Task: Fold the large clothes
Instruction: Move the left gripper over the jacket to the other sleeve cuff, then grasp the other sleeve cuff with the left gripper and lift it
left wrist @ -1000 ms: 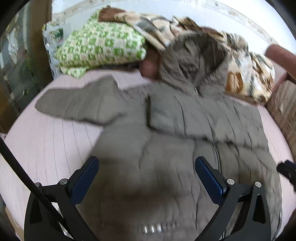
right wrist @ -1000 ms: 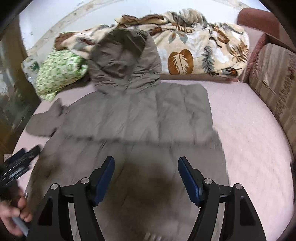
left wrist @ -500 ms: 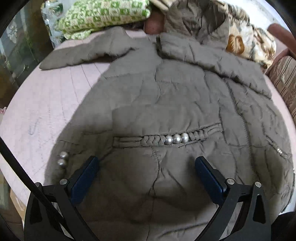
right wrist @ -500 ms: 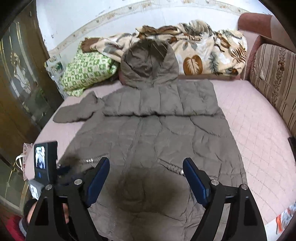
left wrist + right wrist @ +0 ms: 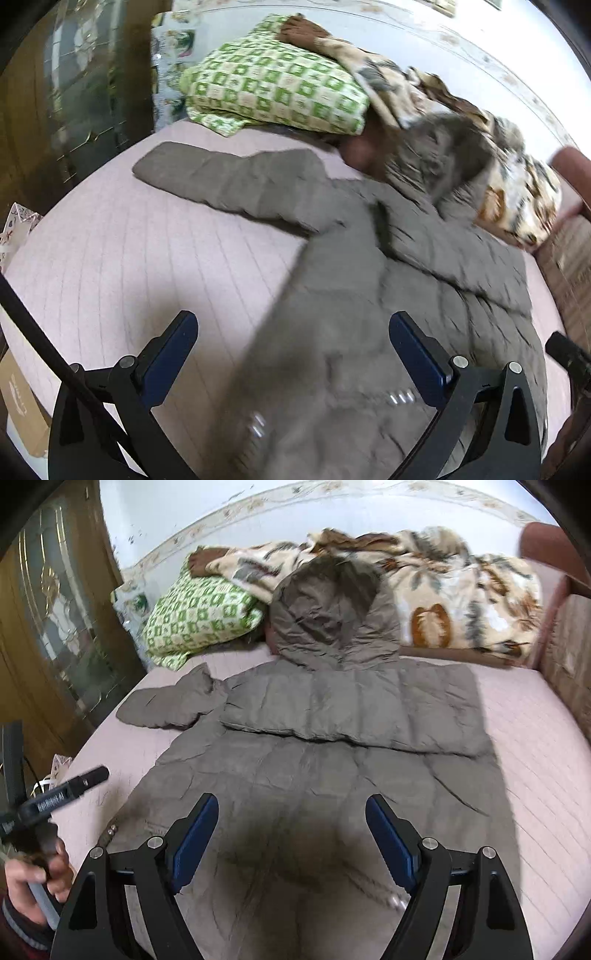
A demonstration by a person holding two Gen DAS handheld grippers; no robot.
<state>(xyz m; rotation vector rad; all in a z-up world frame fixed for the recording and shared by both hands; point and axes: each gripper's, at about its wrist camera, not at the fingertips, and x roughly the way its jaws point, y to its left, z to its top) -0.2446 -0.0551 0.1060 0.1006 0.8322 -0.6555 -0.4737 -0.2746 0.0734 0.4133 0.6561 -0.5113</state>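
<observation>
Both claws spread, empty, above the coat (image 5: 314, 775).
Next, left claw (image 5: 291, 354) should pinch the sleeve (image 5: 229, 181) cuff at 10 o'clock and fold inward; right claw (image 5: 291, 830) steadies the hem.

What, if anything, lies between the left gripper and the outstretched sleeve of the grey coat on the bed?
Nothing visible does. Between the left gripper and the outstretched sleeve of the coat there is only bare pink bed cover; the green pillow lies beyond the sleeve.
</observation>
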